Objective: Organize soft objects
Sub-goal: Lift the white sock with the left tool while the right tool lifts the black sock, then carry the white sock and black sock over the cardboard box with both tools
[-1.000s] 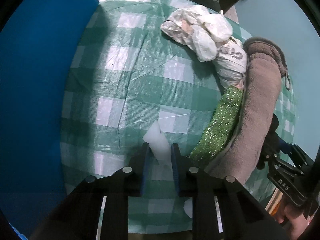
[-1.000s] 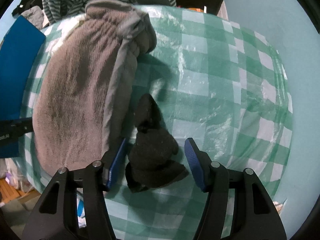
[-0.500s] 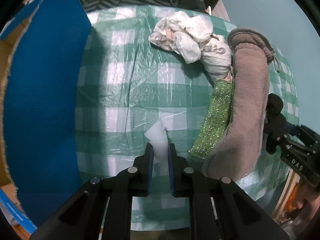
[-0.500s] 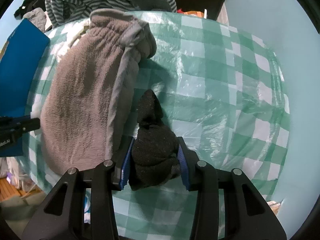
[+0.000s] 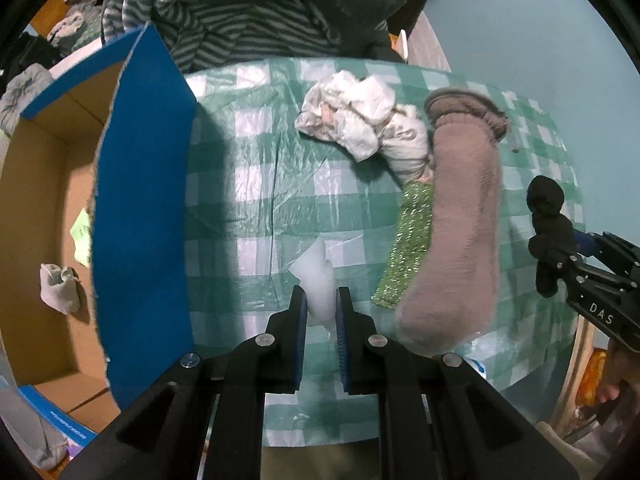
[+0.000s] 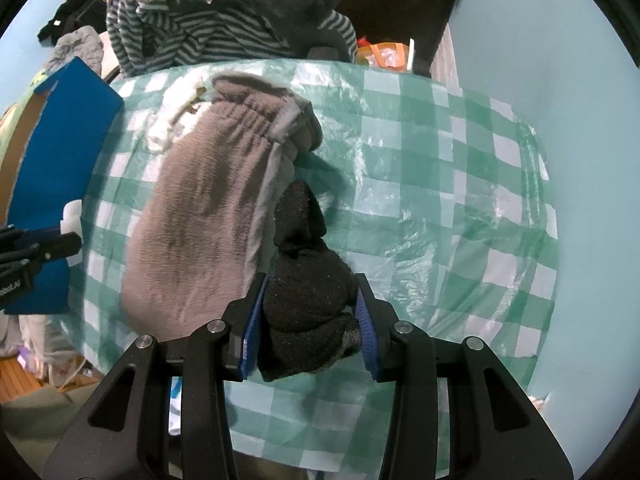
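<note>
- Both our grippers have come up and back since a moment ago, so now we see the open cardboard box (image 5: 48,216) at the left of the left view, with its blue flap (image 5: 140,208) standing up.
- We see the green checked table cover (image 5: 256,184) filling the middle of both views.
- We see the big brown fuzzy sock (image 5: 460,240) lying long in the right middle of the left view, with the sparkly green cloth (image 5: 408,248) touching its left side.
- We see the crumpled white bags (image 5: 360,124) at the upper middle, just beside the top of the brown sock.
- Our right gripper (image 6: 308,312) is clamped tight on the black sock (image 6: 308,280) at the lower middle of the right view, just beside the brown sock.
- Our left gripper (image 5: 322,312) is squeezed shut on the small white soft piece (image 5: 316,280) at the lower middle of the left view.
- We see a little grey sock (image 5: 58,288) lying inside the box at the far left.
</note>
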Available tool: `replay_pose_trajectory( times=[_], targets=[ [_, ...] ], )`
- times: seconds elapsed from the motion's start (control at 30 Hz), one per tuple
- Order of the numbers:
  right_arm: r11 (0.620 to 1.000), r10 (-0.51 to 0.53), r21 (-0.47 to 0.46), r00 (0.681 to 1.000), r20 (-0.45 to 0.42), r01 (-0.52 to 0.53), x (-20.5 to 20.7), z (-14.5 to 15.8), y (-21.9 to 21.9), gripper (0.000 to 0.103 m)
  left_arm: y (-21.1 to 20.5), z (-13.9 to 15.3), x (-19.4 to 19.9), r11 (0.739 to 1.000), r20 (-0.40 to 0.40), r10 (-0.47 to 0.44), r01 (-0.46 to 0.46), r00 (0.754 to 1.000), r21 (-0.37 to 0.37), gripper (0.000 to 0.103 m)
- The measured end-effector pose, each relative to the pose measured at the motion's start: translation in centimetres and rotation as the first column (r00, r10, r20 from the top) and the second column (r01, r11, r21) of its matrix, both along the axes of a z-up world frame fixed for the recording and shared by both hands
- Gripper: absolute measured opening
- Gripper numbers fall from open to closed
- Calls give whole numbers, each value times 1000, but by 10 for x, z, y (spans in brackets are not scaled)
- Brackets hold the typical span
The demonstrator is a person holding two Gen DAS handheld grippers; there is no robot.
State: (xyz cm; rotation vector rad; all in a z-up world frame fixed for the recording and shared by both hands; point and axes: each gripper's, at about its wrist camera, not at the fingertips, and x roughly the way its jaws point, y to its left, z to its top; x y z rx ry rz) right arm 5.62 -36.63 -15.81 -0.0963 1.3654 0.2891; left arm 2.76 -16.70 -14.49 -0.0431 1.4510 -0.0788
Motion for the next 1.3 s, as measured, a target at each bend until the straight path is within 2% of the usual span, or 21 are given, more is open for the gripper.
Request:
replay_pose_trajectory(
  times=[0.1,0.2,0.4,0.63,0.93,1.3],
  targets=[
    [1000,8,3,1000,11,-8,-1,9,3,40,-5,10,3,1000,17,-19,19,1000,7,13],
    [1000,19,5,999,26,-19,-2,18,7,40,13,31,-6,999,43,-50,49,998,18,13],
    [999,34,8,998,55,-34,-3,39,16,40,11,36,-2,994,86,-102,99,991,41,13],
    [999,43,18,996,82,-45,0,61,33,40,18,58,-6,988,134,-143,135,981,69,13],
    [996,80,38,991,109,-84,4,82,63,40,45,80,-9,988,173,-143,129,975,90,13],
    [988,139,45,981,135,-147,11,101,108,40,83,91,-11,993,188,-100,86,977,84,13]
  ],
)
